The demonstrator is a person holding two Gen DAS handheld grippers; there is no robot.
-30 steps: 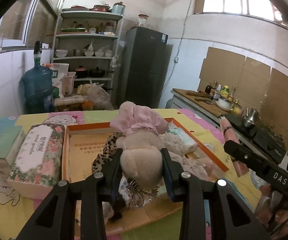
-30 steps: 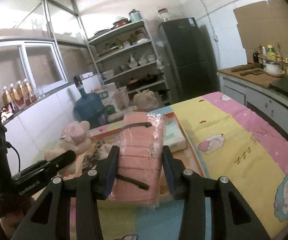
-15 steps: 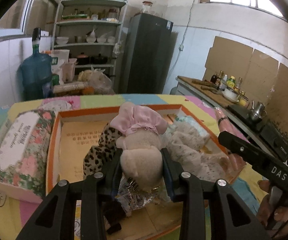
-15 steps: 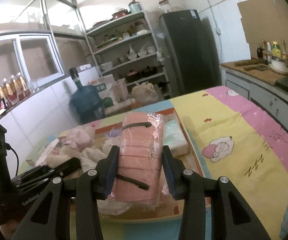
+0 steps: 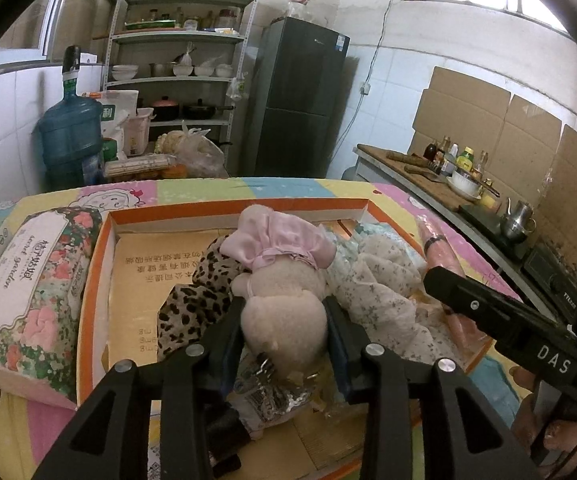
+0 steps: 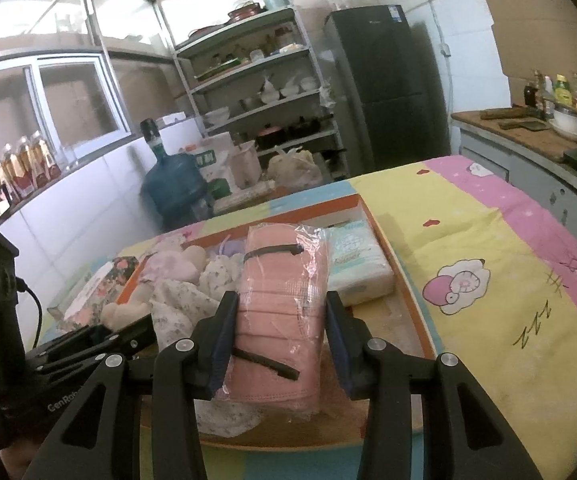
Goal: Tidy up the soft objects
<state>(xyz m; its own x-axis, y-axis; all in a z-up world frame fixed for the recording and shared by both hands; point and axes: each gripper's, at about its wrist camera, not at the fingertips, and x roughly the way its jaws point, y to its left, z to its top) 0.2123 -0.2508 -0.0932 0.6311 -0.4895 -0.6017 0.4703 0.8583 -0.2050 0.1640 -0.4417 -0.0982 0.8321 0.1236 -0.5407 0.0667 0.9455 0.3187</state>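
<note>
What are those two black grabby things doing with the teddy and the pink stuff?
A person is tidying soft things into the orange box. The left hand-held gripper, its jaws just easing open, has a plush toy between them over the box. The right hand-held gripper is clamped on a wrapped pack of pink face masks, also above the box.

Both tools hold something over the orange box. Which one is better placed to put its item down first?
Probably the left tool: its beige plush toy in a pink dress sits low over the orange-rimmed cardboard box, its jaws just opening. The right tool grips its wrapped pink mask pack.
</note>
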